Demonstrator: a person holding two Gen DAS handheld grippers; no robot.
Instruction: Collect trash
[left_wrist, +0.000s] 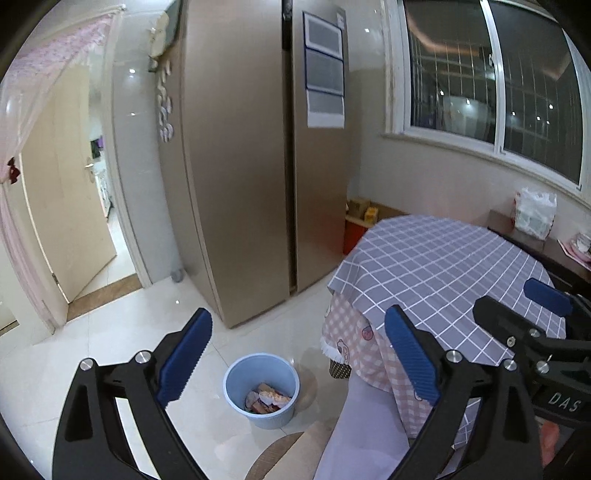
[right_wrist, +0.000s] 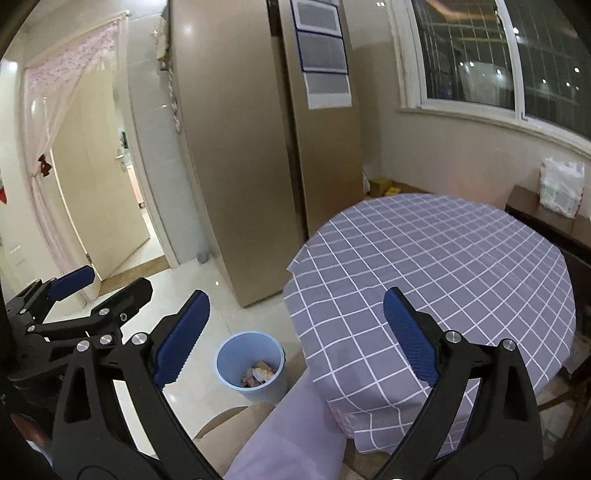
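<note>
A home dining corner is seen here, next to a kitchen-type appliance. A tall champagne-coloured side-by-side refrigerator (left_wrist: 255, 155) is set against the wall, with energy labels (left_wrist: 324, 70) stuck on its right door and magnets (left_wrist: 165, 110) on its side. A round table is draped in a grey checked tablecloth (right_wrist: 436, 280), with a pink gingham cloth (left_wrist: 354, 343) hanging beneath. A small blue wastebasket (left_wrist: 261, 387) holding wrappers is stood on the glossy pale tiled floor (left_wrist: 122, 350). A cream interior door (left_wrist: 66, 206) is left ajar, framed by a pink lace curtain (right_wrist: 70, 55). A barred window (left_wrist: 495, 81), dark outside, is fitted above a low cabinet bearing a plastic bag (right_wrist: 561, 188).
</note>
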